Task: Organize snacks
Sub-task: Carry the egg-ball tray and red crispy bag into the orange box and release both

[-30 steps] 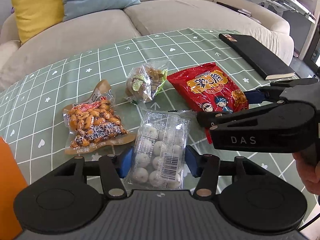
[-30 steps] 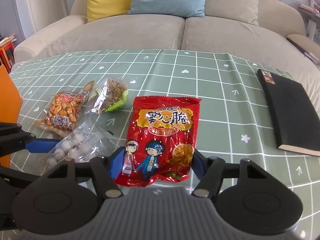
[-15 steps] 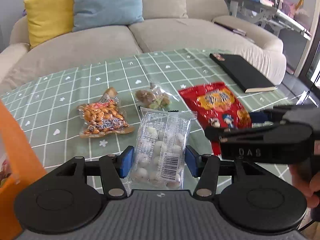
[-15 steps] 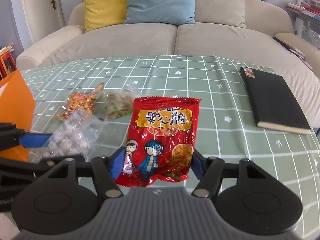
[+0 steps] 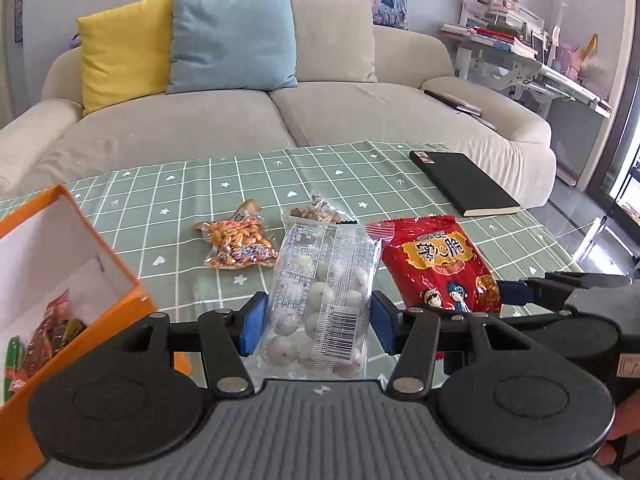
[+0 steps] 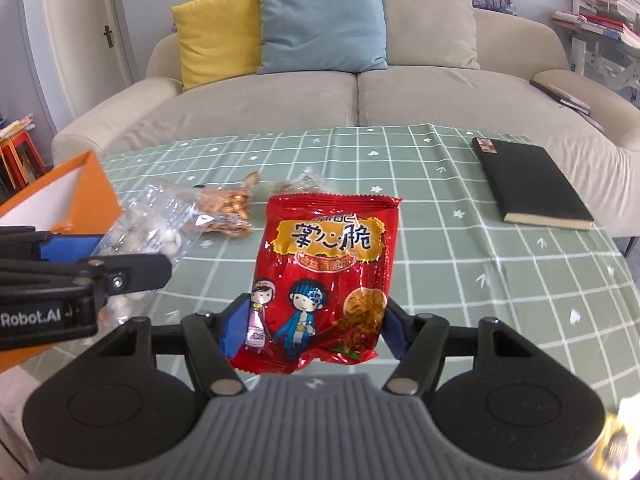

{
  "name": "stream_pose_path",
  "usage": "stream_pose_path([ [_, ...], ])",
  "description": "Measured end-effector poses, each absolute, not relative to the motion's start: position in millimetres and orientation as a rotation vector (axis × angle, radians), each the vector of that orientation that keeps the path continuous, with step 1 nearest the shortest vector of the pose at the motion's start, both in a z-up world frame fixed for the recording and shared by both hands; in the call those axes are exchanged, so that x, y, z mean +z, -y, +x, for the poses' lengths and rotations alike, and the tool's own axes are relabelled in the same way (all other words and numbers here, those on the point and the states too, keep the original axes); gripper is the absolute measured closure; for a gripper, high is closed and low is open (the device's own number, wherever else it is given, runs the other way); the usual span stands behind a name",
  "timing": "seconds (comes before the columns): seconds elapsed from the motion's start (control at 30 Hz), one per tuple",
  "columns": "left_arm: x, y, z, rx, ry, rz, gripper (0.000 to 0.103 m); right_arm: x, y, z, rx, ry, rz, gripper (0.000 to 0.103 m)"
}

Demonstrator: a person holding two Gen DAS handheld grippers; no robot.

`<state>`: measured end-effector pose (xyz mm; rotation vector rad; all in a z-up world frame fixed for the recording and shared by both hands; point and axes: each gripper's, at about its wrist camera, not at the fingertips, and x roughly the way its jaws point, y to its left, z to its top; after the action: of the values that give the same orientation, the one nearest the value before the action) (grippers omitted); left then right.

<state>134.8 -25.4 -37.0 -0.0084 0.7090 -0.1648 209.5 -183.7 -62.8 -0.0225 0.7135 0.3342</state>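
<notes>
The left gripper [image 5: 316, 322] tilts down toward the green checked table [image 5: 400, 184], its blue pads pressed on either side of a clear bag of white candies [image 5: 320, 296] held above the cloth. Beside it the right gripper [image 6: 308, 330], angled down likewise, is clamped half-wide on a red snack packet [image 6: 324, 276], also raised off the table. An orange box [image 5: 60, 280] sits at the table's left edge; a peanut bag [image 5: 238, 246] lies mid-table.

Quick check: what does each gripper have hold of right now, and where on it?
Left gripper clamps the clear bag of white candy balls by its lower side edges. Right gripper clamps the red snack packet across its lower half.
</notes>
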Motion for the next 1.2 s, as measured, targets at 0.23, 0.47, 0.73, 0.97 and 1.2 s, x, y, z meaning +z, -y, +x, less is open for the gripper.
stream_pose_path([
  [0.23,-24.6,-0.7,117.0,-0.106,-0.722,-0.036,0.041,-53.7,166.6,182.6,0.349,-0.692,-0.039,0.038],
  [0.47,-3.0,-32.7,106.3,-0.016,-0.688,-0.047,0.041,-28.3,136.1,171.4,0.417,-0.632,-0.067,0.038],
  [0.73,11.1,-76.7,103.5,0.115,-0.695,-0.044,0.041,8.3,81.3,171.3,0.564,-0.563,-0.118,0.038],
  [0.97,13.3,-129.9,102.6,0.264,-0.733,-0.071,0.041,23.0,14.5,182.2,0.695,-0.566,-0.213,0.038],
  [1.2,-0.4,-184.3,97.1,0.401,-0.833,-0.103,0.040,20.8,-60.2,196.4,0.823,-0.642,-0.350,0.038],
])
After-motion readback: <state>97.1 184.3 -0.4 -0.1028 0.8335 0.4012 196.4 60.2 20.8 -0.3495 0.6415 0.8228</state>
